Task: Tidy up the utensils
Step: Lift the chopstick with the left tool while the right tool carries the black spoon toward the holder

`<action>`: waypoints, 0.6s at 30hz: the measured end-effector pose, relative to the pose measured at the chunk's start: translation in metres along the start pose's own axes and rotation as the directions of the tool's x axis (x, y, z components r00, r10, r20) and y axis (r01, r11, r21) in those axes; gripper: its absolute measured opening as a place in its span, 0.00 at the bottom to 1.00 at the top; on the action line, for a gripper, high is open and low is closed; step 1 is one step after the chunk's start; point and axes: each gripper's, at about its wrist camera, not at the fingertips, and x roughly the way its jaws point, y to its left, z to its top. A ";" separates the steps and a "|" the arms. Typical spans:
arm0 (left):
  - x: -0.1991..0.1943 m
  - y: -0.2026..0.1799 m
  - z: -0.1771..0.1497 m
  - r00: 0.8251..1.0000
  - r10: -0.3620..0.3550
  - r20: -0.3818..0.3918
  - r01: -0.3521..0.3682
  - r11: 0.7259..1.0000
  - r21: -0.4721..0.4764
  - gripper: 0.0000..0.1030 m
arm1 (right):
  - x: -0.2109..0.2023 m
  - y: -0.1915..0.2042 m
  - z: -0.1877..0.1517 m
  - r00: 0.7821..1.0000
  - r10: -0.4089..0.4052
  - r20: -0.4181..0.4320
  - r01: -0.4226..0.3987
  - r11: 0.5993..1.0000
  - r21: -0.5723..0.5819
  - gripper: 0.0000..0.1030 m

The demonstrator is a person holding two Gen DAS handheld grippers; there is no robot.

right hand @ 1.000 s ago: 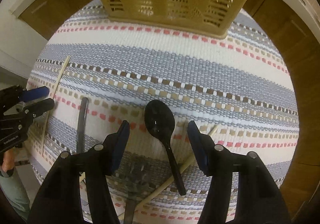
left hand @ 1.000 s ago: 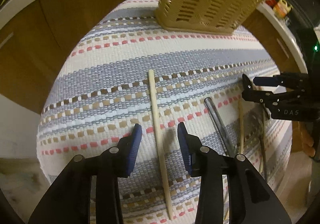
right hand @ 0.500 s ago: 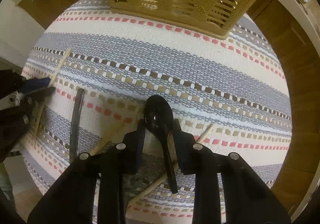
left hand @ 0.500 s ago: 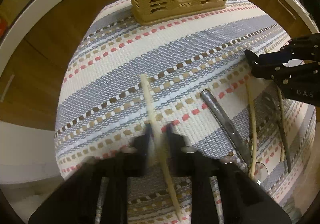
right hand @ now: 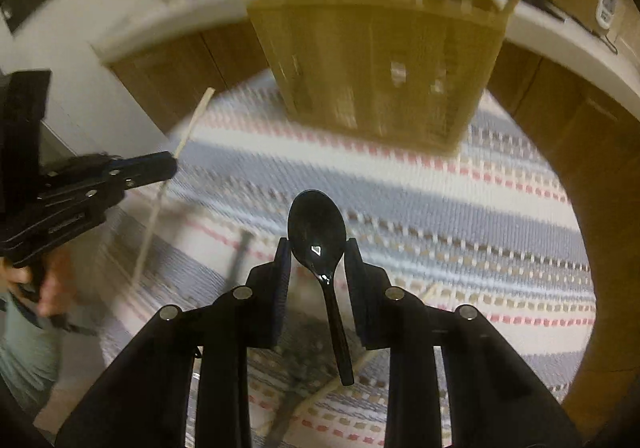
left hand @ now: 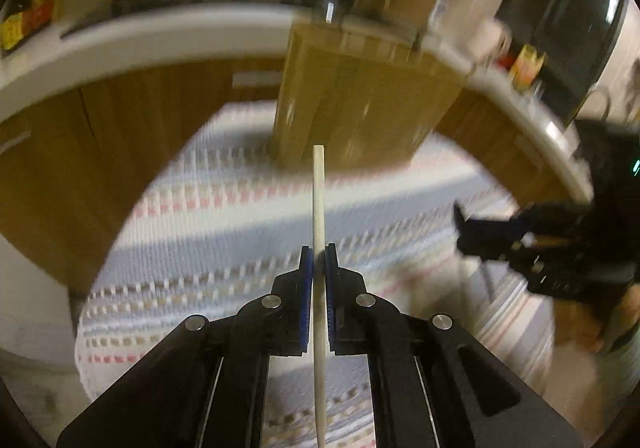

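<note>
My left gripper is shut on a pale wooden chopstick and holds it raised above the striped mat, pointing at the tan slotted utensil basket. My right gripper is shut on a black plastic spoon, lifted off the mat, bowl forward, in front of the basket. The left gripper and its chopstick show at the left of the right wrist view. The right gripper shows at the right of the left wrist view.
A metal utensil handle and another chopstick lie on the mat under the right gripper. Wooden cabinets and a white counter edge lie beyond the mat. The view is motion-blurred.
Both grippers closed, the left on the chopstick and the right on the black spoon, then lifted them off the mat and tilted up toward the basket.
</note>
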 end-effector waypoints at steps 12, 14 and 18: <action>-0.059 -0.038 0.077 0.910 -0.077 0.407 0.077 0.997 0.017 0.04 | -0.063 -0.014 0.055 0.920 0.080 0.383 -0.101 0.994 0.036 0.24; -0.056 -0.040 0.089 0.887 -0.089 0.453 0.093 0.996 0.013 0.04 | -0.074 -0.022 0.068 0.890 0.076 0.450 -0.112 0.992 0.053 0.24; -0.050 -0.038 0.115 0.847 -0.133 0.515 0.163 0.986 -0.014 0.04 | -0.088 -0.040 0.085 0.834 0.037 0.551 -0.122 0.985 0.118 0.24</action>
